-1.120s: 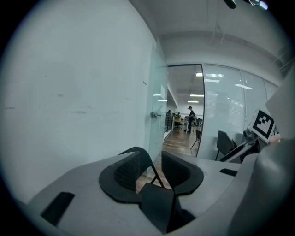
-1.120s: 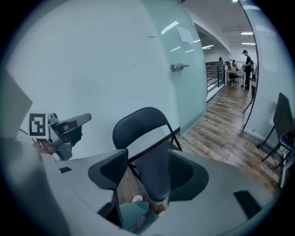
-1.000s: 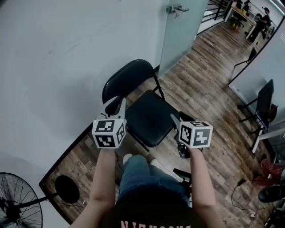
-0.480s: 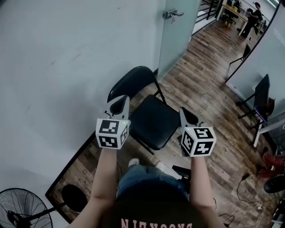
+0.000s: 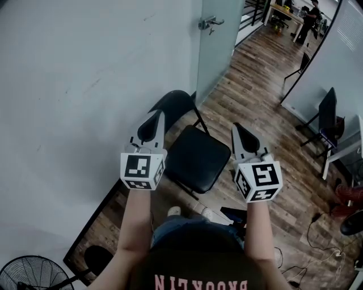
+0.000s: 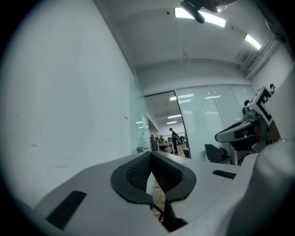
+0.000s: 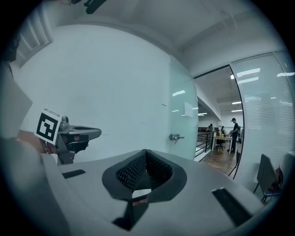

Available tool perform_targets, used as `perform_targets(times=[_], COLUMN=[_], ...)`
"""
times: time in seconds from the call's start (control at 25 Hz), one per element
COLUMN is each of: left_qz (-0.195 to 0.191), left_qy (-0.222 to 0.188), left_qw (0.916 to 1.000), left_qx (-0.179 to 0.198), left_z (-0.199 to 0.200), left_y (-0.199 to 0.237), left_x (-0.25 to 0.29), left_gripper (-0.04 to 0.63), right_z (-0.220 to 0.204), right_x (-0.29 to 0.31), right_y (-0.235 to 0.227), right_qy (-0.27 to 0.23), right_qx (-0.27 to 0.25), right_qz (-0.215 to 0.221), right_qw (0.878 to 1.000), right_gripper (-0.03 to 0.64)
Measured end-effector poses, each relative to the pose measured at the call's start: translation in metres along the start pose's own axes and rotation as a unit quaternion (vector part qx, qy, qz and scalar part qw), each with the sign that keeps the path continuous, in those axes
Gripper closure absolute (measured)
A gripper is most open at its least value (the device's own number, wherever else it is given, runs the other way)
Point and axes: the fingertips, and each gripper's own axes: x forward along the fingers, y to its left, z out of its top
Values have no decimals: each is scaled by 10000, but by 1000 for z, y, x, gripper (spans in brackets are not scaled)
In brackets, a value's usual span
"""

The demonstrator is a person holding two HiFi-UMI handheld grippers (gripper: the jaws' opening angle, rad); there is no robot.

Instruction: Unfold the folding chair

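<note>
The black folding chair (image 5: 193, 160) stands unfolded on the wood floor by the white wall, its seat flat and its backrest (image 5: 173, 105) upright. My left gripper (image 5: 154, 119) is held above the seat's left side and my right gripper (image 5: 241, 131) above its right side, both clear of the chair and pointing level. In the left gripper view the left gripper (image 6: 150, 156) is shut, pads together, with nothing between them. The right gripper (image 7: 145, 156) is shut and empty too. Each gripper view shows the other gripper off to the side.
A glass door with a lever handle (image 5: 207, 24) stands just past the chair. A floor fan (image 5: 28, 274) is at the lower left, more black chairs (image 5: 326, 116) at the right, and cables (image 5: 317, 226) on the floor. People sit at a far desk (image 5: 283, 10).
Both grippers have risen from beside the chair's seat to well above it, and now point level. The chair has stayed in place, unfolded.
</note>
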Motion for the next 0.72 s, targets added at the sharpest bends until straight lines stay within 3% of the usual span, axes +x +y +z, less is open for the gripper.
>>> perform_targets(times=[0.44, 0.72], left_qz=[-186, -103], left_qy=[-550, -896], left_qw=[9980, 9950], left_qx=[250, 424], left_z=[47, 56], left_y=[5, 8], left_x=[-2, -13], left_gripper=[594, 594], right_z=[57, 59], right_x=[-21, -18], right_y=[-21, -13], right_qy=[-532, -733], right_qx=[-658, -899], right_qz=[-370, -444], right_qw=[9957, 9923], right_gripper=[615, 615])
